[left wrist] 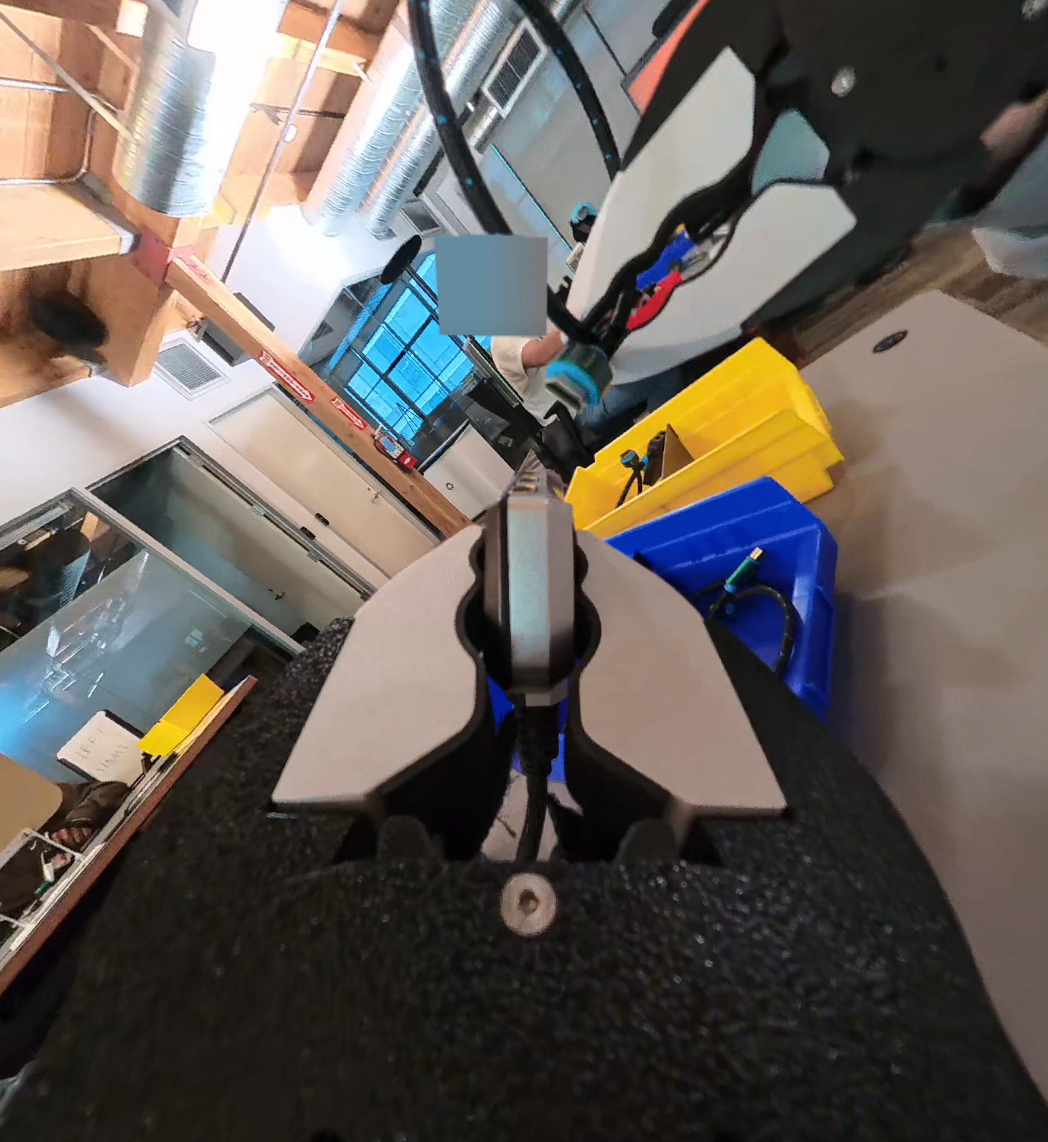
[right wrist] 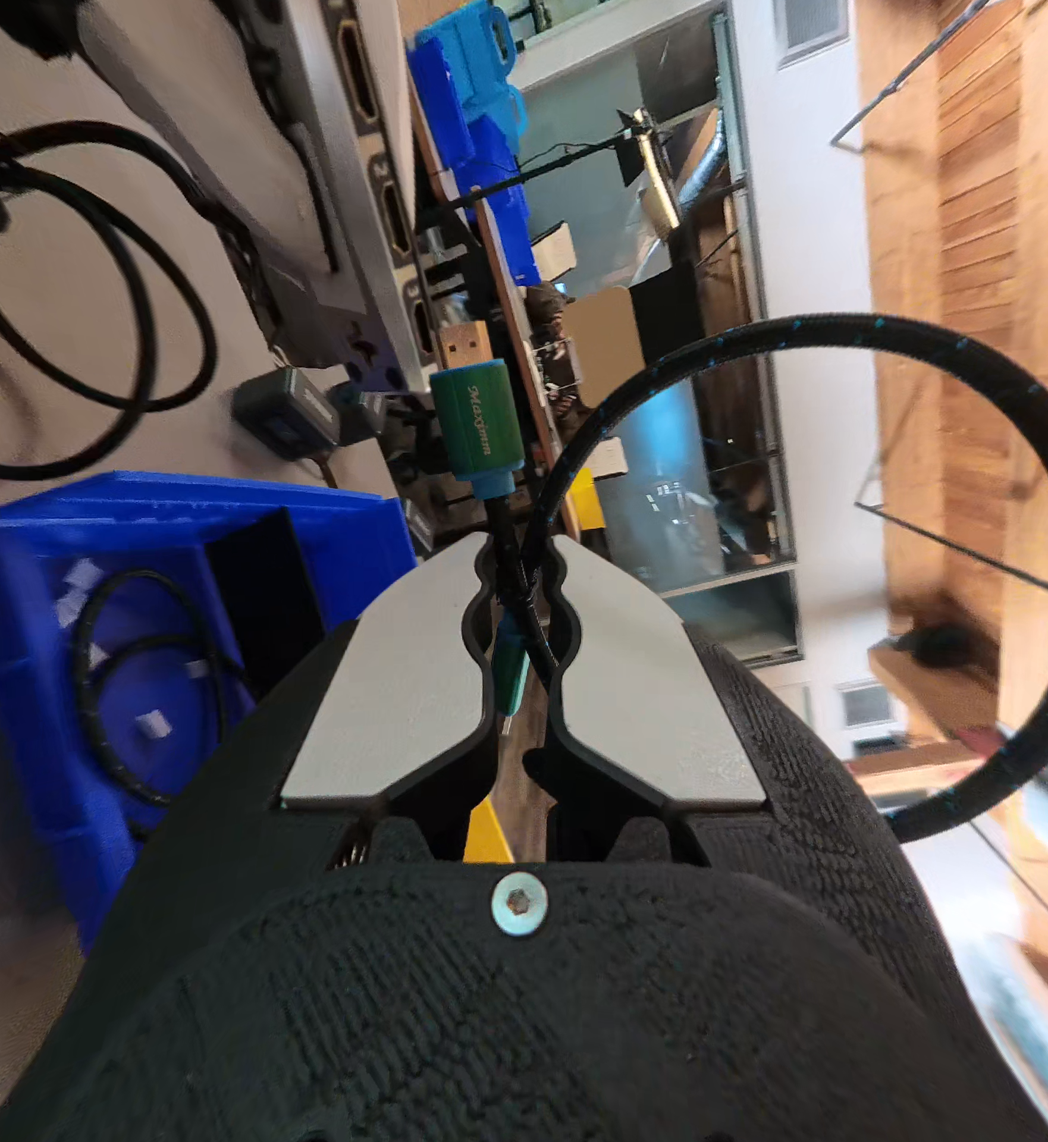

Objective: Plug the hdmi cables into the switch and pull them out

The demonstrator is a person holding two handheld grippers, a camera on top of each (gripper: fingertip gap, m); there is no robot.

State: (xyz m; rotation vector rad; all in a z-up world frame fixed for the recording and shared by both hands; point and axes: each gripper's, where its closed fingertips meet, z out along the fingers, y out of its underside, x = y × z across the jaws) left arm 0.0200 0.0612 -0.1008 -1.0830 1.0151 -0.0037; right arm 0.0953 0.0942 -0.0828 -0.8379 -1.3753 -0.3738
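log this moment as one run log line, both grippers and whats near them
left gripper: shut on grey adapter | right gripper: shut on black braided cable, green plug ahead | near: blue bin, yellow bin

Each wrist camera sits close behind its own fingers, rolled sideways, the left facing past a blue bin toward windows, the right toward shelving, both sharing that bin.

Blue bin, yellow bin block ahead; tabletop right open.

Grey table — yellow bin, blue bin side by side.
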